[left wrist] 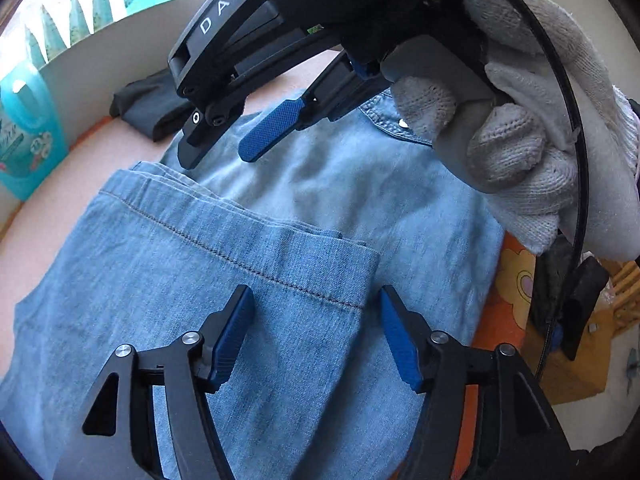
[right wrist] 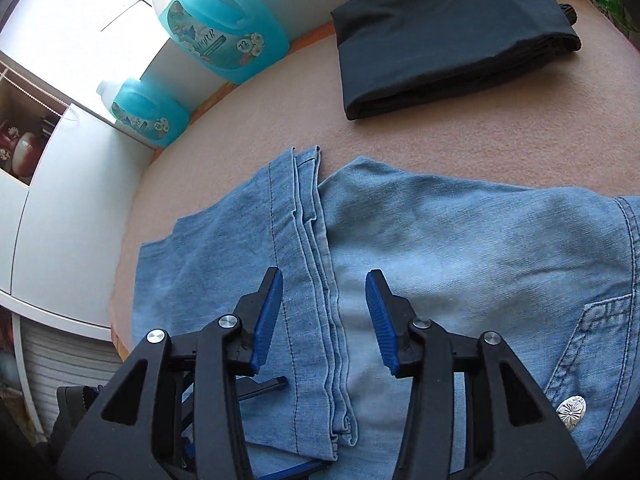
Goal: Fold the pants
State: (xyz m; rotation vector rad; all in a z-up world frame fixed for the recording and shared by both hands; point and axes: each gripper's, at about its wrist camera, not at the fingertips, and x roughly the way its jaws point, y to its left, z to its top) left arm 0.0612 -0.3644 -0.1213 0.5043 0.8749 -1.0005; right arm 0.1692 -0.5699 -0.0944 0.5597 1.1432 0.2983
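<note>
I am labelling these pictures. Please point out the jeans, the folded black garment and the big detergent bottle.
jeans (right wrist: 460,240): right wrist view, on the seat panel.
black garment (right wrist: 448,36): right wrist view, on its top layer.
detergent bottle (right wrist: 224,24): right wrist view, on its label.

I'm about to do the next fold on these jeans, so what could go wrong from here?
1. The cuff hems lie staggered, not flush, so another fold may set them crooked.
2. Both tongs, left and right, are open above the light blue jeans; a shallow pinch may catch only the top layer.
3. The metal button near the waistband could bulge inside the fold.
</note>
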